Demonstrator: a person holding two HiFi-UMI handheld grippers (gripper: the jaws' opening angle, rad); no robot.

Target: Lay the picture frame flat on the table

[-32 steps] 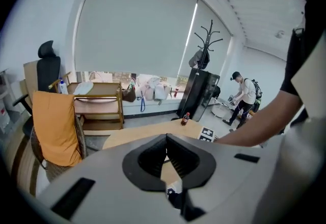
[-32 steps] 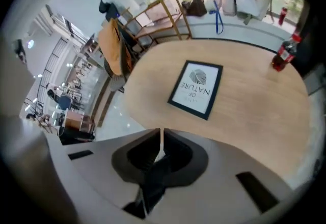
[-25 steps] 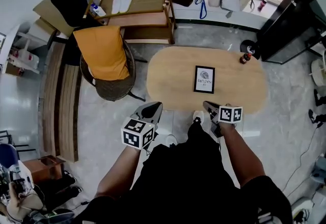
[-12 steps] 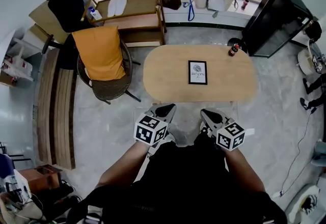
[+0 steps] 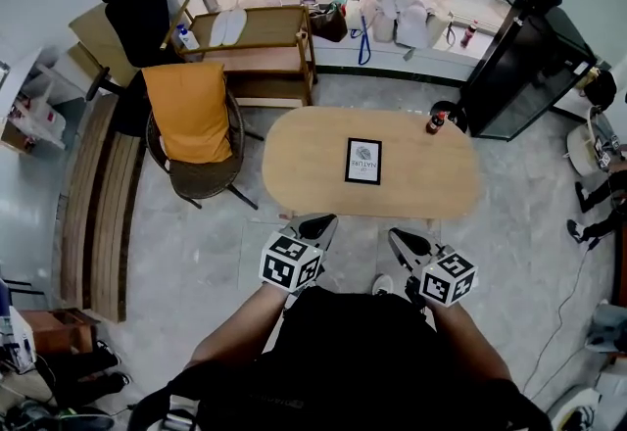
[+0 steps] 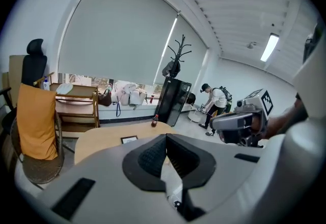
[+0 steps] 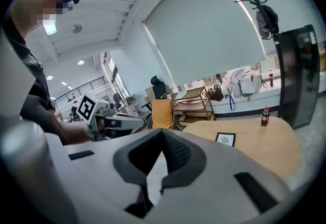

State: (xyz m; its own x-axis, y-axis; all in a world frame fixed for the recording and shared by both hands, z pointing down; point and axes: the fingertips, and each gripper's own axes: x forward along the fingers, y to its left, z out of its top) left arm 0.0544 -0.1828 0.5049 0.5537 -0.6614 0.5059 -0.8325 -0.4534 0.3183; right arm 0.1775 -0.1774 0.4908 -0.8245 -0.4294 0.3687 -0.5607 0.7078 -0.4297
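Picture frame (image 5: 363,161) apparently lies flat on table (image 5: 304,174).

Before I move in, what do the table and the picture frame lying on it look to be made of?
The table looks like light wood or a wood-look laminate with a matte finish: the top is an even pale tan and shows no glare. The picture frame has a thin black border, probably painted wood or plastic, around a white print. It is too small to tell whether it is glazed.
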